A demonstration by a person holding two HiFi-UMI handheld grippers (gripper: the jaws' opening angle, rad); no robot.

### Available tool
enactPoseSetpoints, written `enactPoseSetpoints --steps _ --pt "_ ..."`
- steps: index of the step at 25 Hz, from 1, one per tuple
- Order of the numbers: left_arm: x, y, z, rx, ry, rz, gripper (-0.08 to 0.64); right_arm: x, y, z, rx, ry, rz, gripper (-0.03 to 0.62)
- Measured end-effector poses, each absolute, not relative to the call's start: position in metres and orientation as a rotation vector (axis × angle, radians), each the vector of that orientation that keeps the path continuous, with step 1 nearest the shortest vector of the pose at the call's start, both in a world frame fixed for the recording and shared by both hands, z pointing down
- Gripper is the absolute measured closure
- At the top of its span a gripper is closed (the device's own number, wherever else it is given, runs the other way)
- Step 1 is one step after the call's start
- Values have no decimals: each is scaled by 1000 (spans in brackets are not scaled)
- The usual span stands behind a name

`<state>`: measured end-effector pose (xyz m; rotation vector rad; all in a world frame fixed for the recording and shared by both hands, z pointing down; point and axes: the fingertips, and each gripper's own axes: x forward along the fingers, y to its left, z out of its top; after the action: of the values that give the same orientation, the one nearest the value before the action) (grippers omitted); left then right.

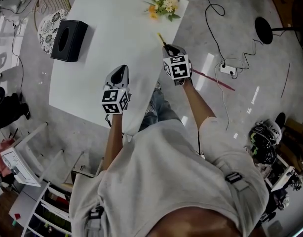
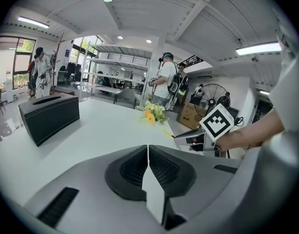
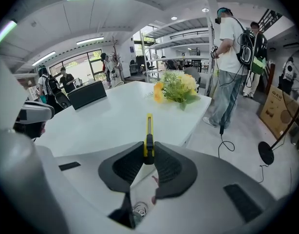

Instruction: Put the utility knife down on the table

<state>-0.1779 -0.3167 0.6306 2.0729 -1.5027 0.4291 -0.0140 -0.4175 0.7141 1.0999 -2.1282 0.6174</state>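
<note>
The slim yellow plastic utility knife [image 3: 149, 128] is clamped between the jaws of the right gripper [image 3: 148, 152]. It sticks forward above the white table [image 3: 105, 121], pointing toward the yellow flower bunch [image 3: 176, 87].

**What I can't make out**

My right gripper [image 3: 148, 154] covers the rear of the utility knife [image 3: 149, 128]; only its yellow front shows. In the head view the knife is a thin sliver, and I cannot tell whether it touches the table [image 1: 117, 38]. My left gripper [image 1: 123, 72] and forearm cover part of the table's near edge.
</note>
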Motion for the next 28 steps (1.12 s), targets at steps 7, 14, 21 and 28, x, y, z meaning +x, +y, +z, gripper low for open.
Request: enactPoseSetpoints --steps 7,14,21,28 --pt "-180 -315 632 2065 -1503 440 534 -21 -437 724 1071 -2097 590 509" --pt "-180 -320 629 2069 -1506 442 534 -21 -442 733 1043 -2070 588 509" --pt "-178 -320 630 2076 -1500 443 534 -22 -442 735 1007 -2070 571 509" --pt "-177 -317 624 2086 -1503 447 534 -27 -438 730 949 -2113 558 449"
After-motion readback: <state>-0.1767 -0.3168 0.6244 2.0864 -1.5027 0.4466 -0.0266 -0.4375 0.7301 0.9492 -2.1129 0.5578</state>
